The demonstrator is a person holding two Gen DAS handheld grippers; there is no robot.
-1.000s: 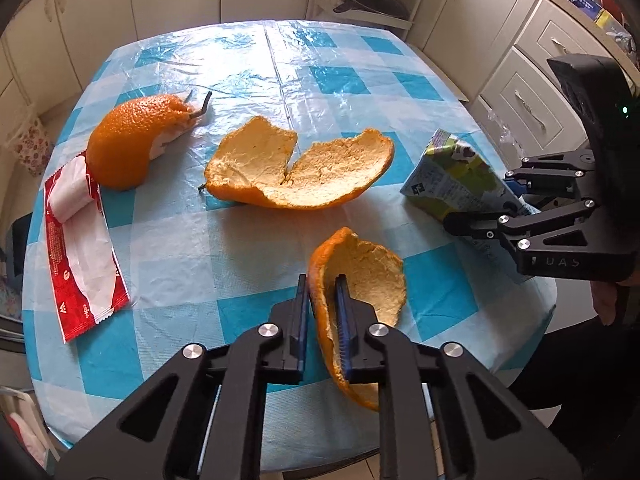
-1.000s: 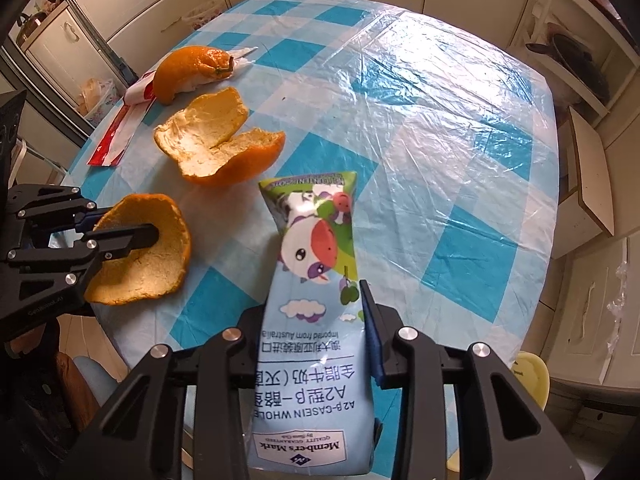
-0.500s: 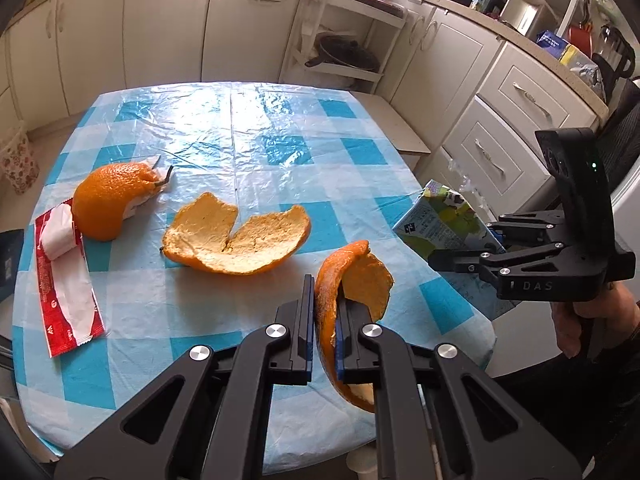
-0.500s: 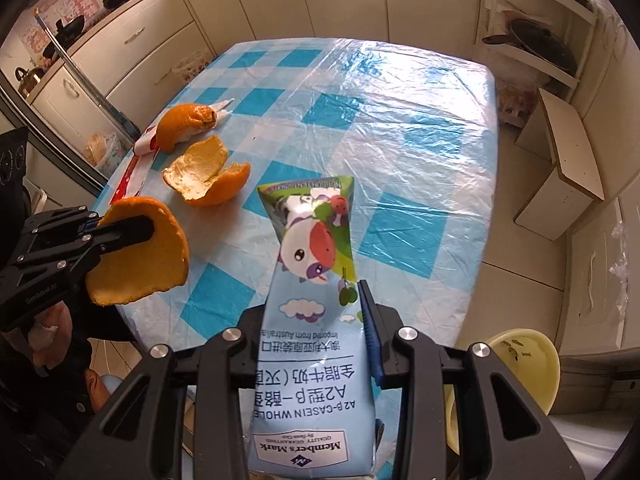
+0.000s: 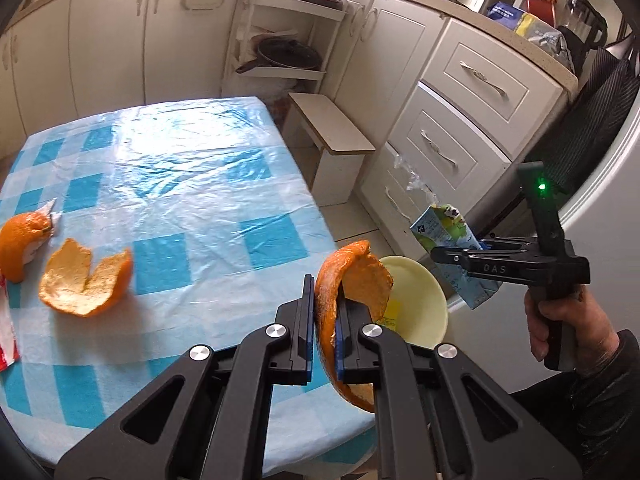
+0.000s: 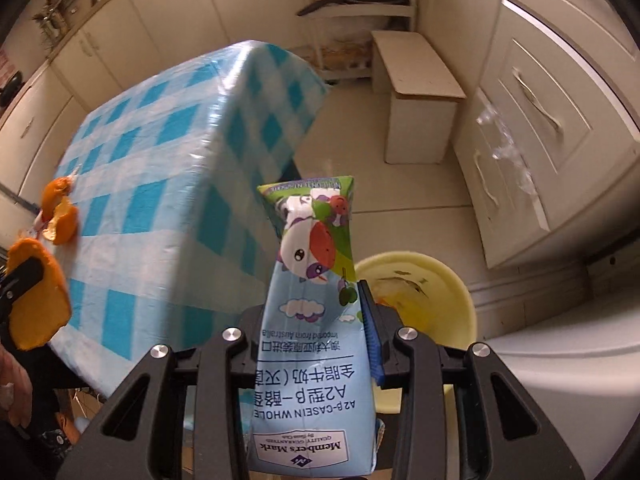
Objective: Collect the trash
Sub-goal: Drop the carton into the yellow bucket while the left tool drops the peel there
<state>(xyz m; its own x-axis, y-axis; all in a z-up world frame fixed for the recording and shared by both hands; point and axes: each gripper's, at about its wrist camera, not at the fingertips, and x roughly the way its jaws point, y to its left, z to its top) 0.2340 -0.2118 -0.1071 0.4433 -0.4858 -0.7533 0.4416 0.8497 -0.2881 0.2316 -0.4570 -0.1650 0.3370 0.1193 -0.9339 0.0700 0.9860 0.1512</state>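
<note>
My left gripper (image 5: 323, 312) is shut on a curved orange peel (image 5: 352, 280) and holds it off the table's right edge, above a pale yellow bin (image 5: 420, 300) on the floor. My right gripper (image 6: 316, 320) is shut on a squashed milk carton (image 6: 316, 320), held in the air beside the bin (image 6: 440, 280). In the left wrist view the right gripper (image 5: 440, 254) and the carton (image 5: 444, 228) are at the right. Another large peel (image 5: 86, 280) and a rounded peel (image 5: 20, 244) lie on the checked table (image 5: 180, 184).
A red and white wrapper (image 5: 6, 320) lies at the table's left edge. A low wooden stool (image 5: 332, 144) stands on the floor past the table. Cabinets with drawers (image 5: 460, 120) line the right side. The bin holds some scraps (image 6: 404, 296).
Both grippers have lifted their loads off the table and swung right, out over the floor. The yellow bin has come into view under them.
</note>
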